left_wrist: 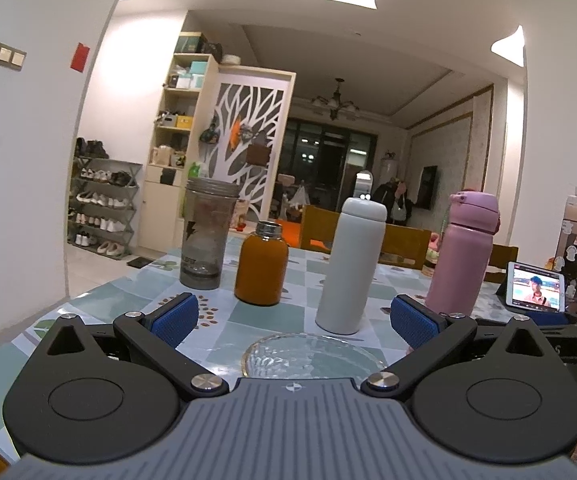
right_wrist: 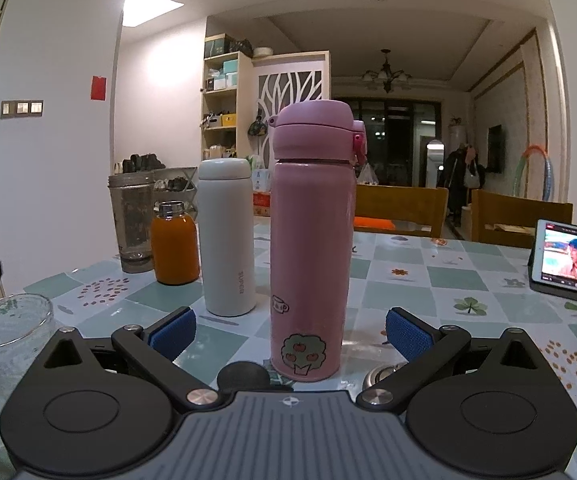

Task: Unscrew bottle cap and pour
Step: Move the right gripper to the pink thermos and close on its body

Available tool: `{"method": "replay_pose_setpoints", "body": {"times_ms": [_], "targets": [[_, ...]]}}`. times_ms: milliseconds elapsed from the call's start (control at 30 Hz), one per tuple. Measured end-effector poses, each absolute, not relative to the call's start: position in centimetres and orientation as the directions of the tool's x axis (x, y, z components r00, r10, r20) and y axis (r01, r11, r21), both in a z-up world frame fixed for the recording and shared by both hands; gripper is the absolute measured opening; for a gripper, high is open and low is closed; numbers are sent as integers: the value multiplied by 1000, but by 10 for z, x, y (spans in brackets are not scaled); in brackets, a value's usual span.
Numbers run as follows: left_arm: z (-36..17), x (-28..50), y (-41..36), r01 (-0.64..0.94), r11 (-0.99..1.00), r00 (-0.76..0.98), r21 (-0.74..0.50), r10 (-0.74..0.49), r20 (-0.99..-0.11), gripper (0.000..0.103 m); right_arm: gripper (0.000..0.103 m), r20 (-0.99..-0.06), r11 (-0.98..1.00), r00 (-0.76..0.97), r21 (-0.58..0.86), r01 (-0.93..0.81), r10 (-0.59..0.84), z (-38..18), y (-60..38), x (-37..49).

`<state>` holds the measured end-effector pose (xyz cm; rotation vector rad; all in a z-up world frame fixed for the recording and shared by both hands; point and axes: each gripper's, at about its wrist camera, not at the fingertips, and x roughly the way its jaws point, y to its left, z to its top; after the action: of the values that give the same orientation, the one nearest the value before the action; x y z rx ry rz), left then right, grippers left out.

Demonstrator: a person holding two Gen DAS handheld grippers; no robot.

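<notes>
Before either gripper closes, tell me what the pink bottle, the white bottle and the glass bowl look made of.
Pink bottle: probably painted metal; smooth satin body, matte plastic-looking flip lid.
White bottle: likely coated metal; even matte skin, printed lettering.
Glass bowl: clear glass, rippled texture, thin gold-coloured rim.

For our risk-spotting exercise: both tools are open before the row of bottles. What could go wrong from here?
1. The pink flask is tall and narrow; the open right tool might tip it if it closes off-centre.
2. The white flask stands close beside it and could get knocked.
3. The glass bowl sits right under the left tool, and the tablet is nearby; a careless pour could splash it.
</notes>
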<state>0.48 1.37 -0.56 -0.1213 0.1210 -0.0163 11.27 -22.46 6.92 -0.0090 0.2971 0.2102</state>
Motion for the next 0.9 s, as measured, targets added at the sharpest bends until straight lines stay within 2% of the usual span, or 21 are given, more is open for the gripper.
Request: {"method": "replay_pose_setpoints", "body": {"times_ms": [600,900], "targets": [[-4,0,35,-61,992,987,-111,44,-152,103,102,-312,969,920,16,-245,238,92,-225,184],[-4,-2,39,-85,987,983,-140,60,-172,103,85,-310,969,918,68,-238,247,92,-232,208]]}}
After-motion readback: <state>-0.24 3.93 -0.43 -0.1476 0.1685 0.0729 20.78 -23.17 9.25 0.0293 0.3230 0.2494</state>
